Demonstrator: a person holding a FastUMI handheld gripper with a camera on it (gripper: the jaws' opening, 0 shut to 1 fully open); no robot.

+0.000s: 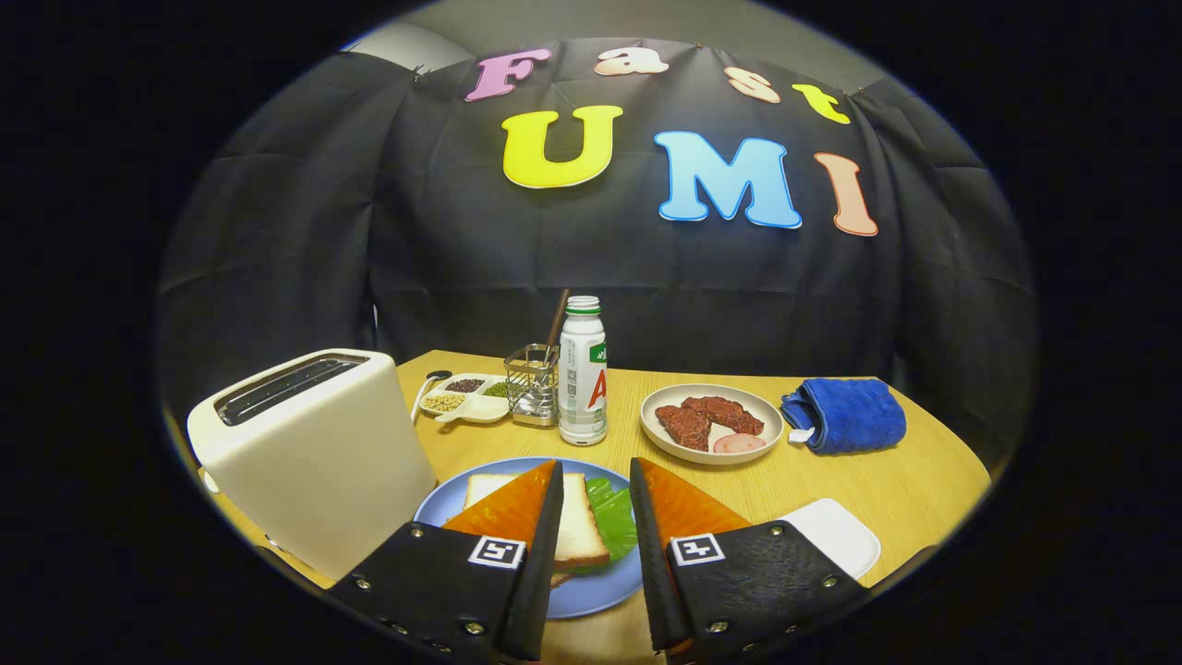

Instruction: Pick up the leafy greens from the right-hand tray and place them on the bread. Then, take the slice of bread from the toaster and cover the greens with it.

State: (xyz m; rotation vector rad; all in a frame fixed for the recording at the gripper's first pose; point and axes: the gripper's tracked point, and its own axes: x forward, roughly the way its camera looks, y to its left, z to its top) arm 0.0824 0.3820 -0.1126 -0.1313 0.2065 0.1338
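My gripper [596, 465] hovers open over a blue plate [591, 600], nothing held between its fingers. A slice of bread [577, 526] lies on the plate in the gap between the fingers. Leafy greens [614, 522] stick out from under the slice's right edge, and a bit of another slice shows beneath its near corner. The left finger hides part of the bread. A white toaster [314, 453] stands left of the plate, its top slots dark. A white tray [836, 536] sits to the right, partly behind the right finger, and its visible part is bare.
Beyond the blue plate stand a white bottle [583, 379], a wire caddy [533, 388] and a divided dish of beans [462, 392]. A plate with meat [711, 456] and a folded blue cloth [845, 416] lie at the back right of the wooden table [877, 480].
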